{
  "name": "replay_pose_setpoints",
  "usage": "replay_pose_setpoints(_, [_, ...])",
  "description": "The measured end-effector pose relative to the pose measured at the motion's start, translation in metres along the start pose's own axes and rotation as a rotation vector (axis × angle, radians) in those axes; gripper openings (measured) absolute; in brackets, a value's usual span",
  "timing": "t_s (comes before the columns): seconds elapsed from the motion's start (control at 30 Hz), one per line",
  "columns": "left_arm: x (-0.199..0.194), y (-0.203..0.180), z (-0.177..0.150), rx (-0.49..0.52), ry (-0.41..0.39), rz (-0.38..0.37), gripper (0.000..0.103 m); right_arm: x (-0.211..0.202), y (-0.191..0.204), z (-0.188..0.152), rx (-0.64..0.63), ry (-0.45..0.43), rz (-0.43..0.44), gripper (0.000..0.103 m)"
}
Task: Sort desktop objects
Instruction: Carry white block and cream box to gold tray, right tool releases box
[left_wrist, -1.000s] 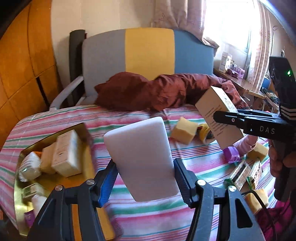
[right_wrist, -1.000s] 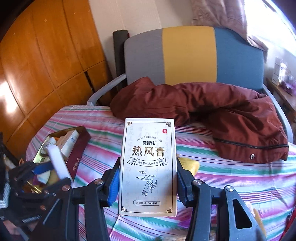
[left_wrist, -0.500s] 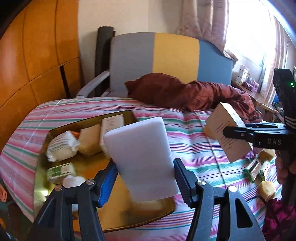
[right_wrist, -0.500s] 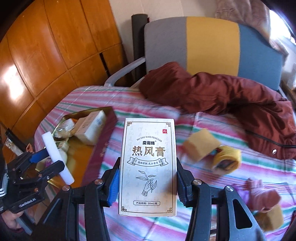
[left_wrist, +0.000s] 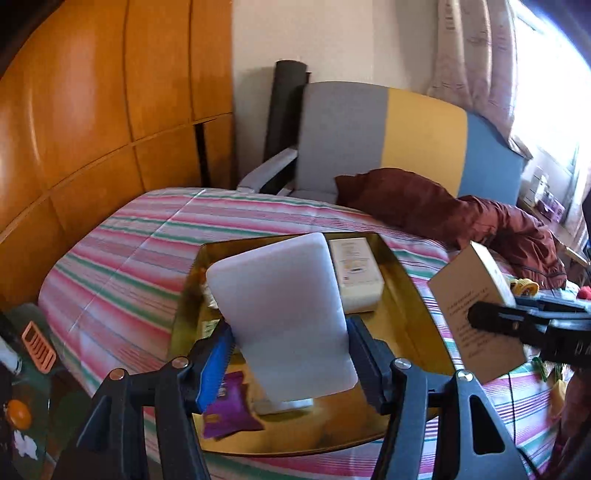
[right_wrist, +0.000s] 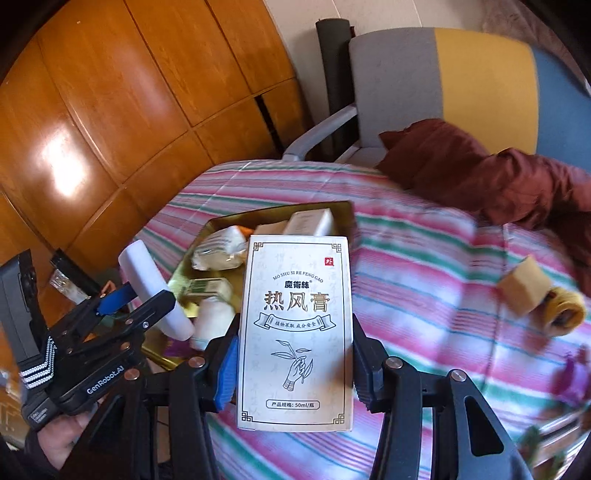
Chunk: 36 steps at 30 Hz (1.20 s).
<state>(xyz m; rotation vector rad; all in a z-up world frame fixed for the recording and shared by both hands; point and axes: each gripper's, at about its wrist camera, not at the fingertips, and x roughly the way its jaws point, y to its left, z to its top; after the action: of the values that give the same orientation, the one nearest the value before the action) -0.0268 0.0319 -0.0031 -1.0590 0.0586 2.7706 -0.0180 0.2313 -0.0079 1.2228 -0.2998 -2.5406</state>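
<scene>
My left gripper (left_wrist: 290, 347) is shut on a white foam block (left_wrist: 280, 314) and holds it above the gold tray (left_wrist: 402, 325); it also shows in the right wrist view (right_wrist: 155, 291). My right gripper (right_wrist: 293, 365) is shut on a cream box with Chinese print (right_wrist: 295, 332), held just right of the tray (right_wrist: 218, 223); the box also shows in the left wrist view (left_wrist: 476, 306). The tray holds a white box (left_wrist: 356, 269), a purple packet (left_wrist: 231, 406) and several small packs.
A striped cloth (left_wrist: 129, 251) covers the table. A maroon jacket (left_wrist: 461, 214) lies at the back before a grey, yellow and blue chair (left_wrist: 388, 136). A yellow sponge cube (right_wrist: 522, 290) and a yellow roll (right_wrist: 563, 310) lie at right. Wooden panels stand left.
Both grippers have swung left with their loads. The tray has come under the foam block and nearer the cream box. The loose items at right have slid out of the left view.
</scene>
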Motion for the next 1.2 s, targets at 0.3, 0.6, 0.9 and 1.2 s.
replay_pose_setpoints(0.3, [0.003, 0.031, -0.007, -0.055, -0.003, 0.033, 0.062, 0.030, 0.029, -0.004, 0.016, 0.020, 0.007, 0.051])
replay_pose_setpoints(0.6, [0.025, 0.055, -0.016, -0.099, 0.044, 0.054, 0.062, 0.054, 0.039, -0.011, 0.018, 0.051, -0.048, 0.052])
replay_pose_setpoints(0.9, [0.044, 0.060, -0.024, -0.114, 0.088, 0.043, 0.065, 0.074, 0.040, -0.009, 0.037, 0.075, -0.061, 0.053])
replay_pose_setpoints(1.2, [0.037, 0.056, -0.025, -0.103, 0.075, 0.048, 0.065, 0.083, 0.041, -0.020, 0.025, 0.105, -0.055, 0.053])
